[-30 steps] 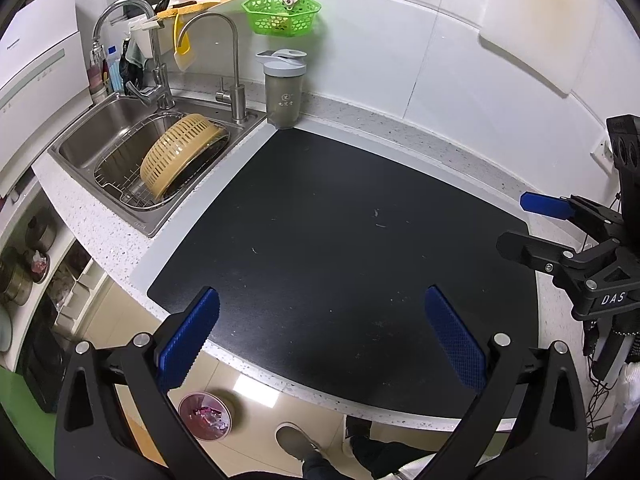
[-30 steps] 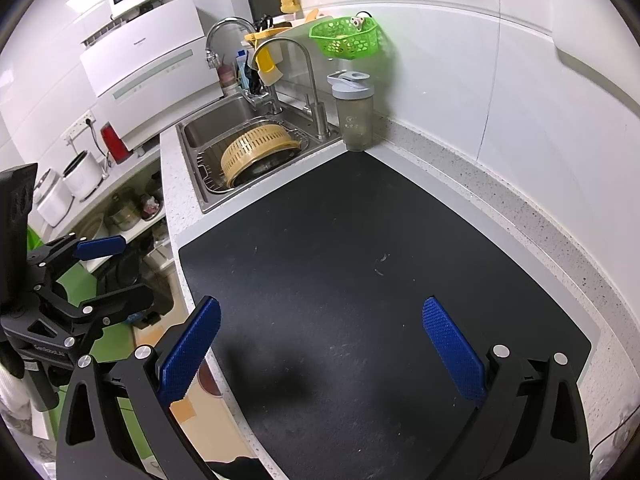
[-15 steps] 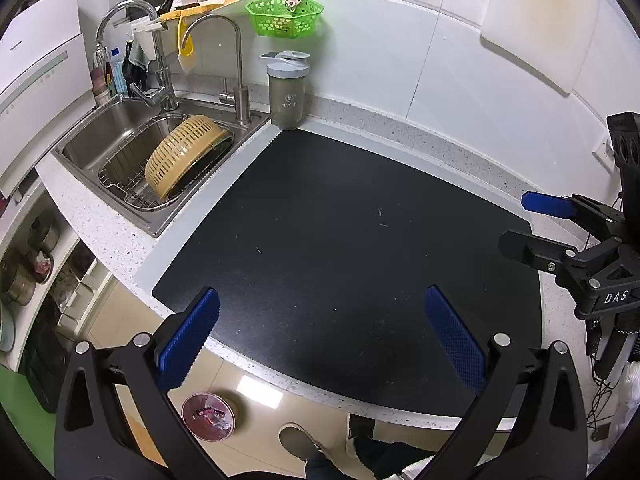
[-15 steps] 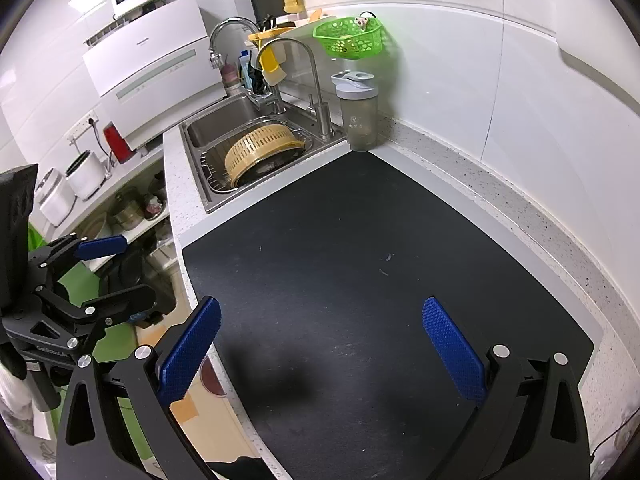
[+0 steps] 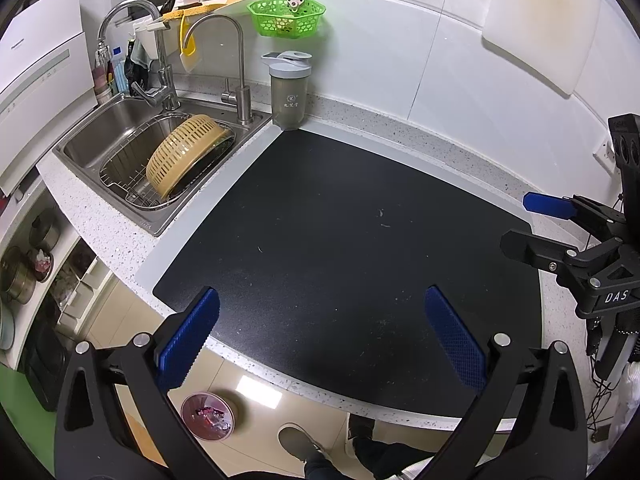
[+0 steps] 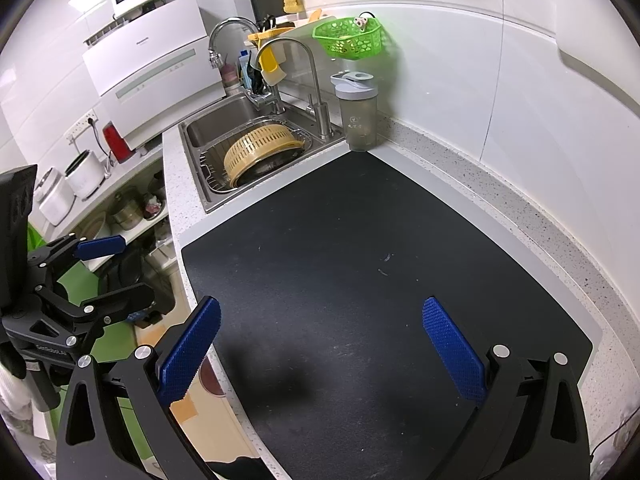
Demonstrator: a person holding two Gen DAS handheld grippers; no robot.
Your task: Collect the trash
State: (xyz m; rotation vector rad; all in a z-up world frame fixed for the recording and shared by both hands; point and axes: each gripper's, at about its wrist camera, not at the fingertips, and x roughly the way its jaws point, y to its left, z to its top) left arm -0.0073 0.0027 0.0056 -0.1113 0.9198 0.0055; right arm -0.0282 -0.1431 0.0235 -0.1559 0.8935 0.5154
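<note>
A: How are the tongs?

B: The left gripper [image 5: 320, 332] and the right gripper [image 6: 320, 344] both stand wide apart, holding nothing, over the near edge of the black mat [image 5: 340, 240].

A: And the trash?

B: Only small scraps [image 5: 382, 218] show, ahead of both grippers, mid-mat. The bin [image 5: 207, 416] sits on the floor, below the left gripper's left finger.

A: How would you go about it?

B: Come down straight over one scrap, fingertips touching the mat either side, then pinch; they look thin and easy to miss.

Matt black mat [image 5: 320, 240], speckled stone-like counter [image 5: 104, 220], brushed metal sink [image 5: 92, 136], perforated plastic colander [image 5: 184, 156].
</note>
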